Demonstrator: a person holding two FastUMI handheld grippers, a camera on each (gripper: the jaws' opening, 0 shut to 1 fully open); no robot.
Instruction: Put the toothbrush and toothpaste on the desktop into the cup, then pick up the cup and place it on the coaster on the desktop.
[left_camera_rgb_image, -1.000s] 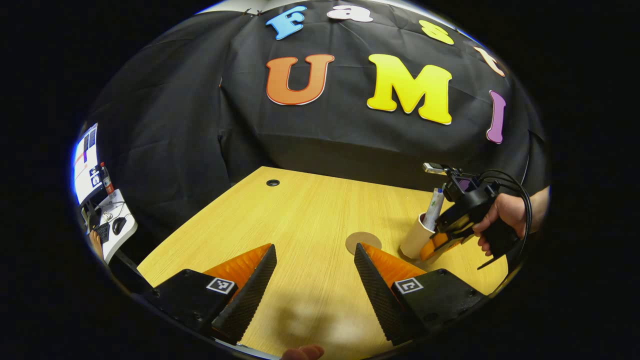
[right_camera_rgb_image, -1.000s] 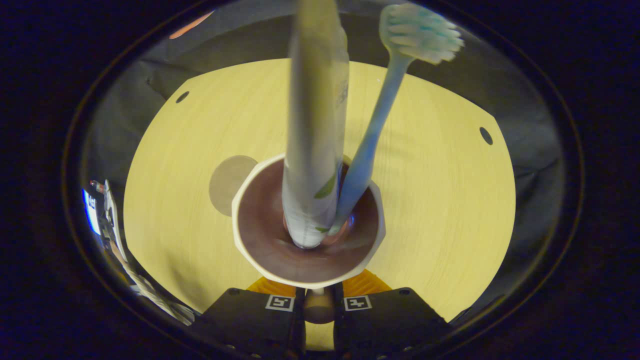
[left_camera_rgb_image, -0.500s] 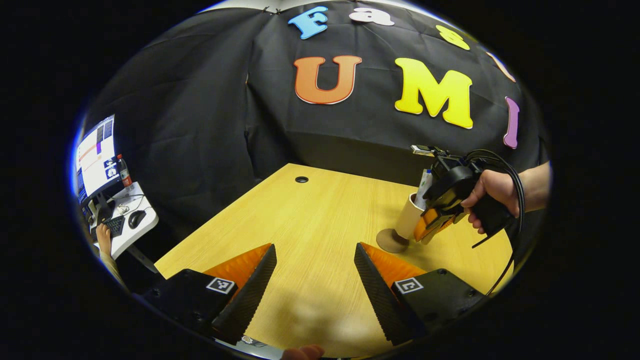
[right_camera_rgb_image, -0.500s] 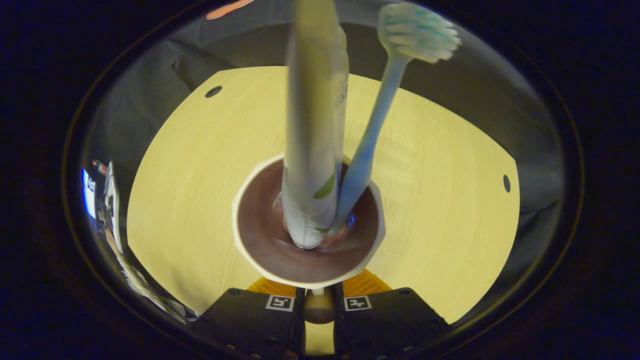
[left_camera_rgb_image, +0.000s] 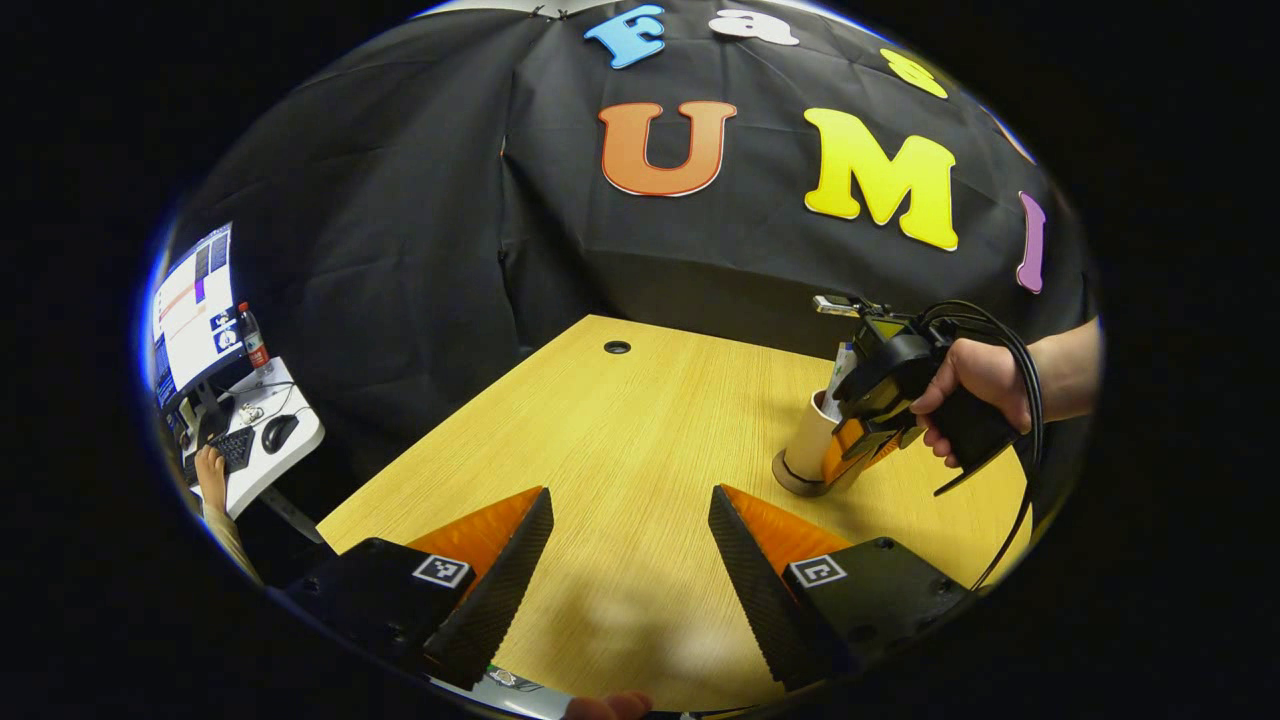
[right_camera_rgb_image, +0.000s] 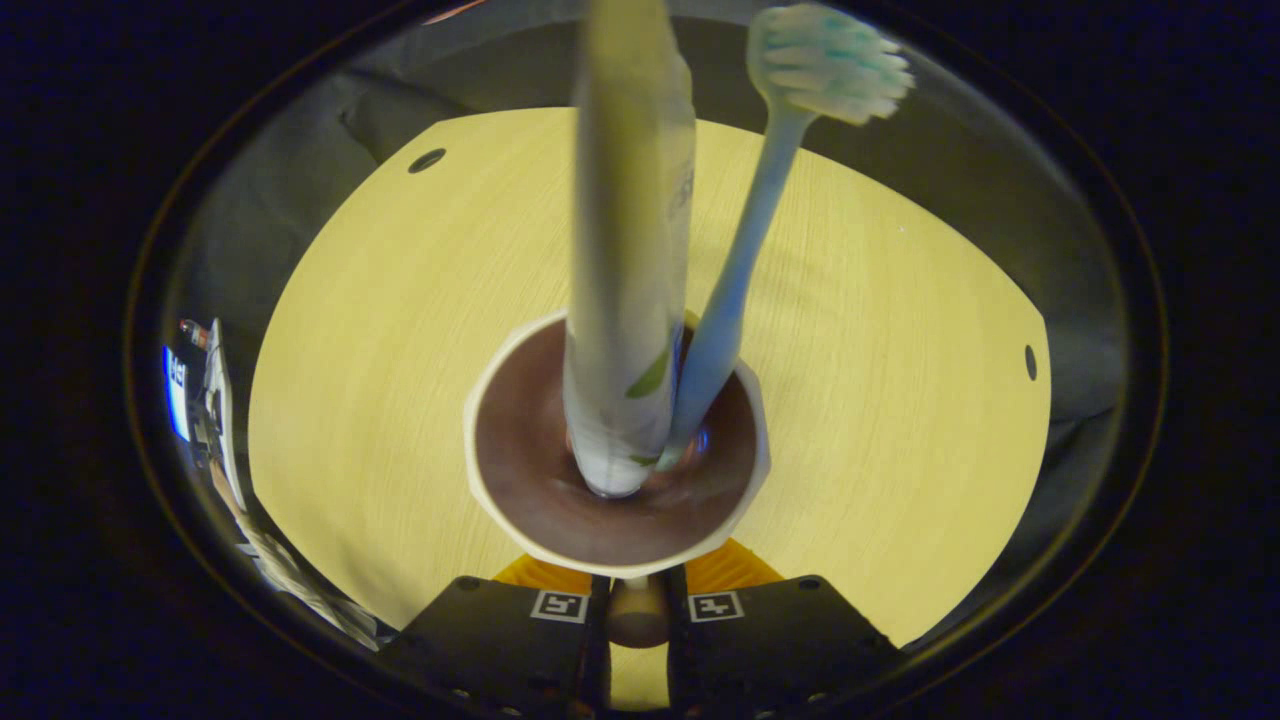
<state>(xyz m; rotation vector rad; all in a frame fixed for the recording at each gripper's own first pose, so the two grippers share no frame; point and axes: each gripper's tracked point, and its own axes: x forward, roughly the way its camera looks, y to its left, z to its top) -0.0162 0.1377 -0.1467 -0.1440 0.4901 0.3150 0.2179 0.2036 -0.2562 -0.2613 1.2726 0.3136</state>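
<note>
Cup (left_camera_rgb_image: 808, 447) is pinched by right gripper (left_camera_rgb_image: 850, 455) on coaster (left_camera_rgb_image: 790, 481) near desktop's (left_camera_rgb_image: 620, 450) right edge.
Toothpaste (right_camera_rgb_image: 628, 260) print is blurred, toothbrush (right_camera_rgb_image: 760, 200) beside it inside; coaster mostly hidden. Left gripper (left_camera_rgb_image: 630, 545) fingers are spread.

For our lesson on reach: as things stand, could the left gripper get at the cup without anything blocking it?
Probably not cleanly. The left gripper is open over bare desktop, but the right gripper already clasps the cup on its near-right side.
</note>
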